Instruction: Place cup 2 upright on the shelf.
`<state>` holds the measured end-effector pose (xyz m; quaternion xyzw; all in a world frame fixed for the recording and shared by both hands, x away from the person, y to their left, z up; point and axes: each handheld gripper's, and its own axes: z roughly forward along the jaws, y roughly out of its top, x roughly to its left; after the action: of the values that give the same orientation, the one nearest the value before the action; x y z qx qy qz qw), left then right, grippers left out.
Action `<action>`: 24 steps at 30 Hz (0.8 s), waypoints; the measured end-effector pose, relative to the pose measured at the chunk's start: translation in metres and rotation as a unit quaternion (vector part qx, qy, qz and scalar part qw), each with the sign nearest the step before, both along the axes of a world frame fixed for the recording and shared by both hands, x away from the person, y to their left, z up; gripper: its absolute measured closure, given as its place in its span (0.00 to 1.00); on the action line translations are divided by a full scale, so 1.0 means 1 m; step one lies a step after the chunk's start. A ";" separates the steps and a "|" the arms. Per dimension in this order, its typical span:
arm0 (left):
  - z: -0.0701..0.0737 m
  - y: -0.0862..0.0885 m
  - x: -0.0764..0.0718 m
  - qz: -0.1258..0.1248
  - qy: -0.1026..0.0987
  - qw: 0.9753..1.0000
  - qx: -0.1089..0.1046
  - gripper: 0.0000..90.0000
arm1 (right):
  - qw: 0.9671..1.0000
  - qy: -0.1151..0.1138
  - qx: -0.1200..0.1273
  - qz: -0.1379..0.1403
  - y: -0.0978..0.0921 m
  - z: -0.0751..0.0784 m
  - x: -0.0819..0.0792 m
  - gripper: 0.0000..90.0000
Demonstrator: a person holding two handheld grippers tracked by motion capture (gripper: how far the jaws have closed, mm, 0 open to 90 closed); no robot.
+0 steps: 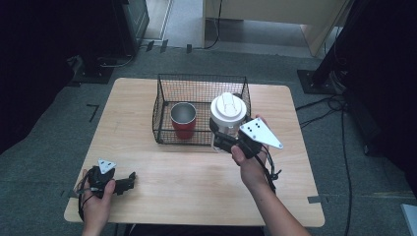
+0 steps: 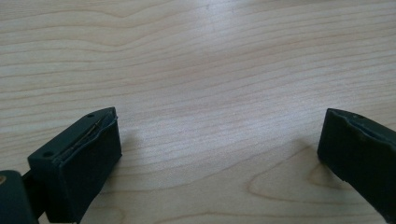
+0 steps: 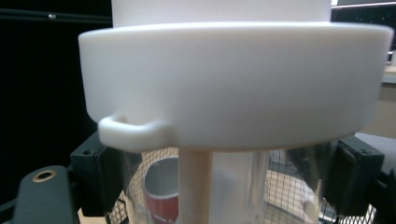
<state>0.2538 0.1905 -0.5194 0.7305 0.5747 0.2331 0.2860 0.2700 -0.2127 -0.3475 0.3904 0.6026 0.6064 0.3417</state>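
From the high view, a light wooden table [image 1: 196, 182] carries a black wire basket [image 1: 164, 98] near its far middle, with a red cup [image 1: 183, 121] with a shiny metal inside standing upright in the basket's left part. The right gripper [image 1: 225, 140], held in the person's right hand [image 1: 250, 160], grips a clear bottle with a white lid [image 1: 228, 109] at the basket's front right corner; the bottle stands upright and seems raised above the basket's front rim, though whether it touches the wire I cannot tell. The left gripper [image 1: 127, 180] lies low over the near left part of the table in the left hand [image 1: 98, 196], well apart from the basket. In the left gripper view, the two black jaws stand wide apart with nothing between them, just above bare wood grain [image 2: 210, 93]. In the right gripper view, the broad white lid [image 3: 233, 84] looms close, with a small loop [image 3: 133, 130] at its lower left edge; below it the clear bottle body [image 3: 243, 186] sits between the jaws, which press on its two sides, and through it show the basket mesh [image 3: 289, 191] and the red cup [image 3: 161, 191].
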 end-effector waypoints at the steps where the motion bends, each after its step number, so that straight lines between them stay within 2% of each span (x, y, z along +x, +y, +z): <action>1: 0.000 0.000 0.000 0.000 0.000 1.000 0.000 0.00 | 1.000 -0.004 0.001 -0.003 0.000 0.004 0.002 0.17; 8: 0.000 0.000 0.000 0.000 0.000 1.000 0.000 0.00 | 1.000 -0.011 -0.003 -0.015 0.001 0.010 0.014 0.17; 16: 0.000 0.000 0.000 0.000 0.000 1.000 0.000 0.00 | 0.999 -0.014 -0.007 -0.033 0.003 0.010 0.032 0.17; 24: 0.000 0.000 0.000 0.000 0.000 1.000 0.000 0.00 | 0.999 0.000 -0.006 -0.047 0.005 0.004 0.052 0.17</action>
<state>0.2538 0.1904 -0.5195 0.7300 0.5750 0.2333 0.2865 0.3219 -0.2079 -0.3438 0.4164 0.5873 0.5857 0.3723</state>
